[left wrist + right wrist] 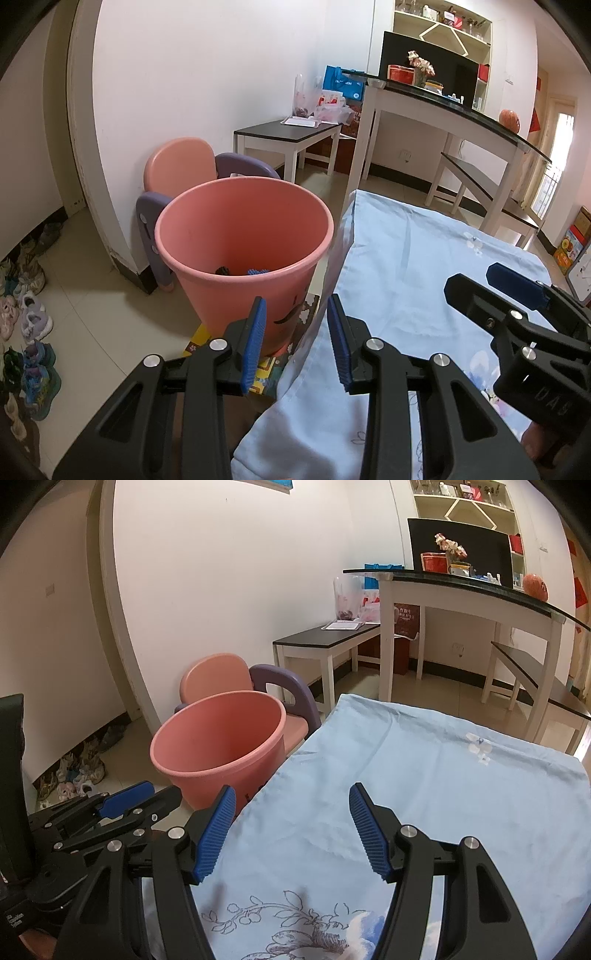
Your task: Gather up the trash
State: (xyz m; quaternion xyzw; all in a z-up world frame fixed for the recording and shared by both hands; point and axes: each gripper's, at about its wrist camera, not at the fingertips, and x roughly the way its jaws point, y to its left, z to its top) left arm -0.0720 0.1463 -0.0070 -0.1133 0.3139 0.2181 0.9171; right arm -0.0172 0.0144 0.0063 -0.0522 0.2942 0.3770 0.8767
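Two grippers: both held apart over the near edge of the blue sheet (424, 794), nothing between either pair of fingers
Left gripper (297, 343): fingers released, over the sheet's left edge, just right of the bin
Right gripper (291, 834): fingers spread wide, above the sheet
Pink bin (240, 243): on the floor, left of the sheet, in front of a child's chair (177, 162)
Trash: small dark piece (222, 270) and blue piece (257, 272) lie in the bin's bottom

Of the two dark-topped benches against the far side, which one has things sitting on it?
The bench by the wall, left of the tall table. It carries a flat tray and a clear bag; the bench on the right has a bare top.
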